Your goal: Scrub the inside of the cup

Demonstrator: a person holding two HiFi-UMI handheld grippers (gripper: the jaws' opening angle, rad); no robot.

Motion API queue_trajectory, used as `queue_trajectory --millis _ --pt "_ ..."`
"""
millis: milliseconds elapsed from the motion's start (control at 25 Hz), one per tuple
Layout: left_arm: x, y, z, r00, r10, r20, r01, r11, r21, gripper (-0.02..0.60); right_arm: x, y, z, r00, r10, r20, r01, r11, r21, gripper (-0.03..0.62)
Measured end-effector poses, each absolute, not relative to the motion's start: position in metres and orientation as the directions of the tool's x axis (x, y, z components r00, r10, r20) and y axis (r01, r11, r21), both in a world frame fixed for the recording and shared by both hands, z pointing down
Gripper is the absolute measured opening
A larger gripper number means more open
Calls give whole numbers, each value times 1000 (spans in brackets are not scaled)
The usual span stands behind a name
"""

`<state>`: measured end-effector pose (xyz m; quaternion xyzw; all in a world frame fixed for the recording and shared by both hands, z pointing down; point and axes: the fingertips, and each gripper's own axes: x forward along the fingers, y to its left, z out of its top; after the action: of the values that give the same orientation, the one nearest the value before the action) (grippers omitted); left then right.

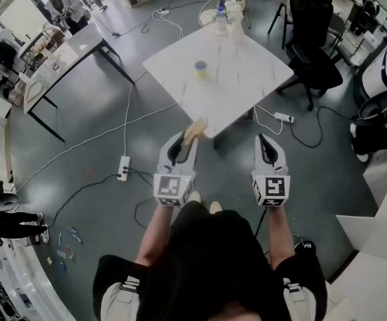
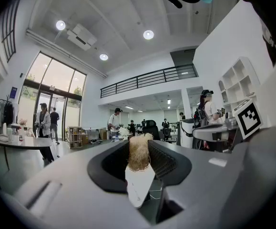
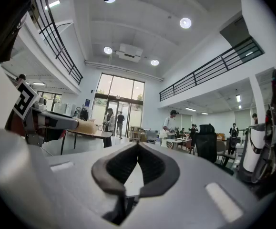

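A small yellow cup (image 1: 200, 68) stands upright on the white table (image 1: 246, 85), well ahead of both grippers. My left gripper (image 1: 190, 139) is held level in front of the person's body, short of the table's near corner. It is shut on a tan fibrous scrubber (image 1: 194, 131), whose bristly end (image 2: 138, 151) sticks out past the fingertips. My right gripper (image 1: 265, 141) is held level beside it, with its jaws shut and nothing between them (image 3: 138, 147). The inside of the cup cannot be made out from here.
Bottles (image 1: 228, 17) stand at the table's far corner. A black office chair (image 1: 315, 49) sits right of the table. A power strip (image 1: 123, 168) and cables lie on the grey floor at the left. A long table (image 1: 66, 59) and people are at the far left.
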<state>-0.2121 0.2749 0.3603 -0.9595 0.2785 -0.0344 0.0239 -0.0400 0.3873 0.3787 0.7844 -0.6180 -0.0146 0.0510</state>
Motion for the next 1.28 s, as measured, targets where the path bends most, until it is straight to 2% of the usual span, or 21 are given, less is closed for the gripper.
queue_trajectory --millis 320,680,1280 --pt "-204 281 359 848 -529 28 -527 -848 -57 129 -30 396 376 246 -969 33 -968 -243 70 5" --pt "-192 276 370 854 -517 58 -515 -856 -43 129 -25 392 392 242 -968 72 -969 -236 78 5" --pt "-125 186 384 859 -507 73 -507 -862 -26 129 33 301 408 237 -964 116 -971 -231 67 5"
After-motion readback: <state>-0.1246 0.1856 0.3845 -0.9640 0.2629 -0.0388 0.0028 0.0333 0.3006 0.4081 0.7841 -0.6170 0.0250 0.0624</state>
